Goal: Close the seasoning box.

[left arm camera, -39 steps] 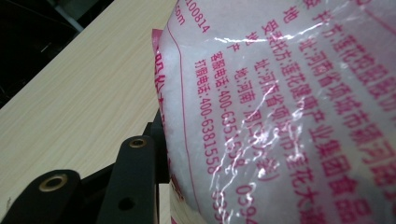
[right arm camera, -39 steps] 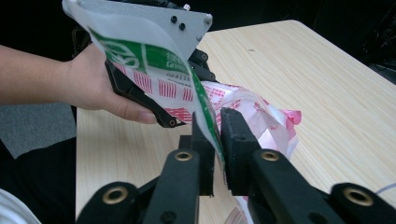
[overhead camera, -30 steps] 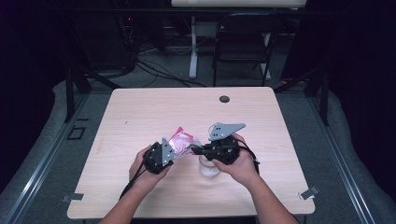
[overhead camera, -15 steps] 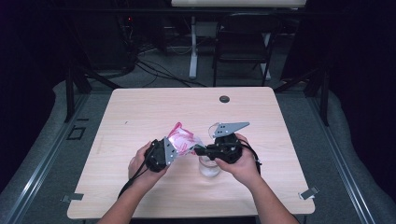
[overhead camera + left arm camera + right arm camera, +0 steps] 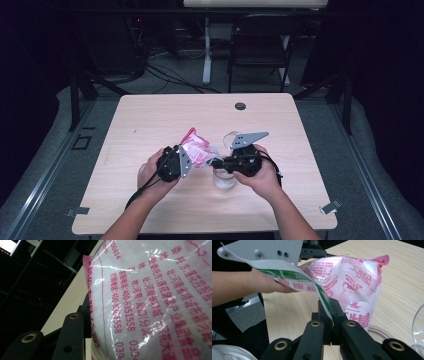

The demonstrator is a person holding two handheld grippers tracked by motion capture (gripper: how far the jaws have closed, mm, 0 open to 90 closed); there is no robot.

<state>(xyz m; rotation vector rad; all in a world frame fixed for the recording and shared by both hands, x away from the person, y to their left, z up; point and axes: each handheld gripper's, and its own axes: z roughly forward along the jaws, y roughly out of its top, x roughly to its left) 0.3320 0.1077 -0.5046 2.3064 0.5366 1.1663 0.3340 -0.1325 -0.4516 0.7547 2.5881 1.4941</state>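
Note:
A clear plastic bag (image 5: pixel 196 149) with pink print and white grains inside hangs tilted above the table between my two grippers. My left gripper (image 5: pixel 186 161) is shut on the bag's body; in the left gripper view the bag (image 5: pixel 155 300) presses against one black finger (image 5: pixel 72 337) and hides the other. My right gripper (image 5: pixel 216 161) is shut on a thin flap at the bag's corner. In the right gripper view its jaws (image 5: pixel 331 315) pinch that green-and-white flap (image 5: pixel 287 276), with the bag (image 5: pixel 352 282) just beyond. A clear glass cup (image 5: pixel 223 179) stands below the right gripper.
The wooden table (image 5: pixel 150 115) has a small dark round cap (image 5: pixel 240 106) near its far edge. Part of the glass rim (image 5: pixel 419 322) shows at the right of the right gripper view. A chair and cables stand beyond the table.

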